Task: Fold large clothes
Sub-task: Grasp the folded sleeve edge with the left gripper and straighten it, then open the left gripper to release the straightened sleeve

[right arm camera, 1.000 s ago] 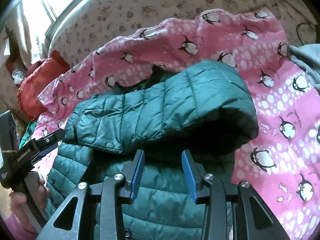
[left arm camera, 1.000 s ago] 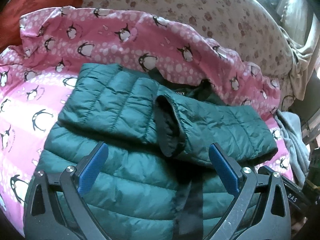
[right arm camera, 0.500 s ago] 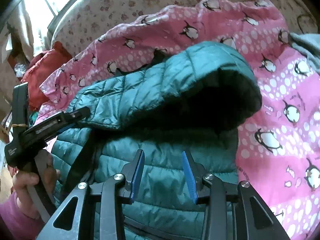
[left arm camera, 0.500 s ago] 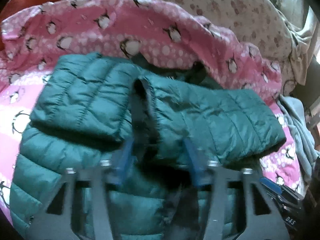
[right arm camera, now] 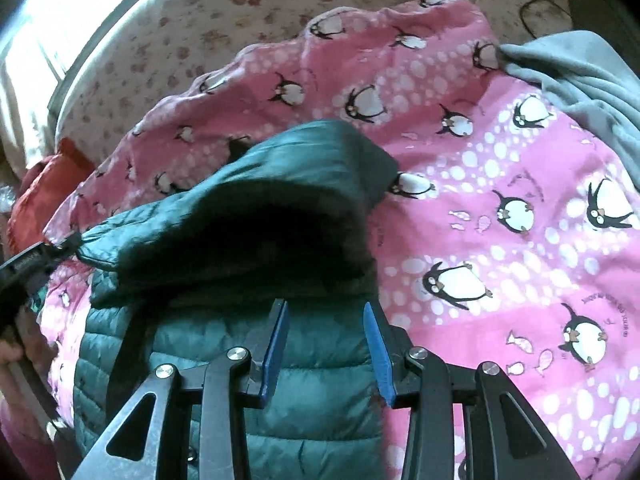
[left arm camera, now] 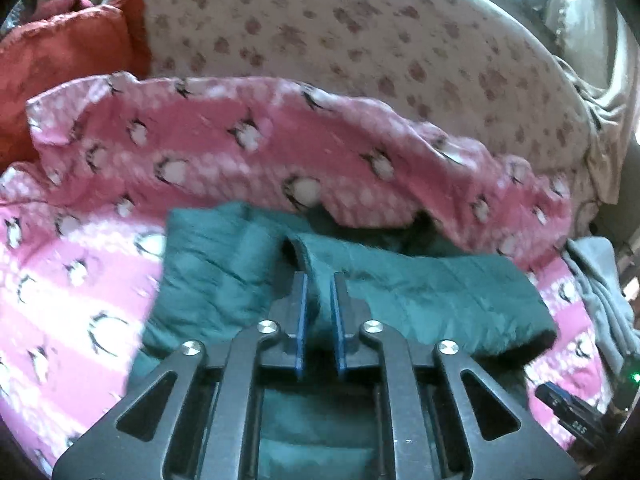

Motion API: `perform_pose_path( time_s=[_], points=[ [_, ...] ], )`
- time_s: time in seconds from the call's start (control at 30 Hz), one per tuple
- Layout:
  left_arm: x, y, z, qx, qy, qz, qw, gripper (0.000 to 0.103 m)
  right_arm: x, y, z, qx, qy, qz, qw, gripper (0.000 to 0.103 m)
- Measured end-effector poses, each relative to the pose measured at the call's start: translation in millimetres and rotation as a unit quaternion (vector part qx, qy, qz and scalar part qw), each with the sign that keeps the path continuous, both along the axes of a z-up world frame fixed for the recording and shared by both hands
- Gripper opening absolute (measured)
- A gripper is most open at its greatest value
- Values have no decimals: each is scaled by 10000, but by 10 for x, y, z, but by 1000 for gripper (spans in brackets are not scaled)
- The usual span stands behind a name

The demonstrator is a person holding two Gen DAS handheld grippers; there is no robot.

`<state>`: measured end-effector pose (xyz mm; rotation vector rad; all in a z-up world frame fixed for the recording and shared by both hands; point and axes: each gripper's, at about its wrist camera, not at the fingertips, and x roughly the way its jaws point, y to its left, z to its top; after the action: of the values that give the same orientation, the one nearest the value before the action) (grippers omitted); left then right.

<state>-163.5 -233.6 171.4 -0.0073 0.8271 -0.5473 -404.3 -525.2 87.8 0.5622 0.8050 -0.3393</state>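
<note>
Nearest in the left wrist view, the left hand-held gripper (left arm camera: 318,300) has just been closing and now pinches the cuff of a sleeve of the green quilted jacket (left arm camera: 420,296), which lies on a pink penguin blanket (left arm camera: 80,264) on the bed. The jacket looks light, soft, puffy and probably slippery, so hems and cuffs seem the surest holds. Only the right wrist view shows the right hand-held gripper (right arm camera: 326,344), part-open and empty above the jacket's body, with the sleeve lifted beyond it.

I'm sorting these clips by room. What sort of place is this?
Most likely a bedroom: the green puffer jacket lies on a bed with a pink penguin-print cover over a paw-print sheet, and a red cushion sits at one corner.
</note>
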Motion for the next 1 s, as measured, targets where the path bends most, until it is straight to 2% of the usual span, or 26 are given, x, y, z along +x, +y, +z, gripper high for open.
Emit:
perform_pose_path(
  time_s=[0.17, 0.23, 0.37, 0.4, 0.43, 0.47, 0.5, 0.57, 0.7, 0.77, 0.8, 0.83, 0.9, 1.0],
  points=[
    [198, 186, -32, 99, 18, 256, 9996, 10, 92, -25, -46, 170, -20, -76, 9998, 37],
    [236, 231, -90, 85, 256, 174, 9995, 9, 154, 9, -39, 137, -11, -48, 9999, 37],
    [190, 268, -181, -241, 662, 27, 9975, 13, 230, 81, -7, 112, -67, 27, 9999, 37],
    [196, 268, -226, -340, 852, -12, 9958, 27, 244, 99, -4, 116, -68, 55, 9999, 37],
    [197, 242, -260, -352, 997, -16, 9944, 58, 254, 114, -3, 111, -59, 77, 9999, 37],
    [196, 235, -299, -399, 1111, 8, 9930, 71, 258, 119, -4, 110, -57, 93, 9999, 37],
    [188, 235, -315, -518, 1143, 50, 9921, 79, 252, 130, -2, 114, -61, 105, 9999, 37],
    [157, 206, -337, -583, 1081, 109, 9924, 79, 227, 134, -1, 116, -66, 108, 9999, 37],
    [142, 11, -505, -147, 1188, 45, 9928, 79, 154, 105, 2, 127, -60, 79, 9999, 37],
    [168, -68, -588, -55, 1268, 21, 9919, 79, 111, 80, 11, 141, -81, 27, 9999, 37],
    [171, -106, -616, -37, 1244, -20, 9922, 68, 92, 64, 16, 143, -93, -2, 9999, 37],
    [168, -126, -626, 12, 1204, -71, 9927, 42, 59, 39, 19, 150, -108, -55, 9998, 37],
    [152, -186, -625, 173, 1147, -207, 9930, 25, 22, -3, 22, 169, -119, -133, 9997, 37],
    [121, -132, -497, 51, 949, -230, 9952, 19, -19, -59, 45, 145, -121, -246, 9995, 37]
  ],
)
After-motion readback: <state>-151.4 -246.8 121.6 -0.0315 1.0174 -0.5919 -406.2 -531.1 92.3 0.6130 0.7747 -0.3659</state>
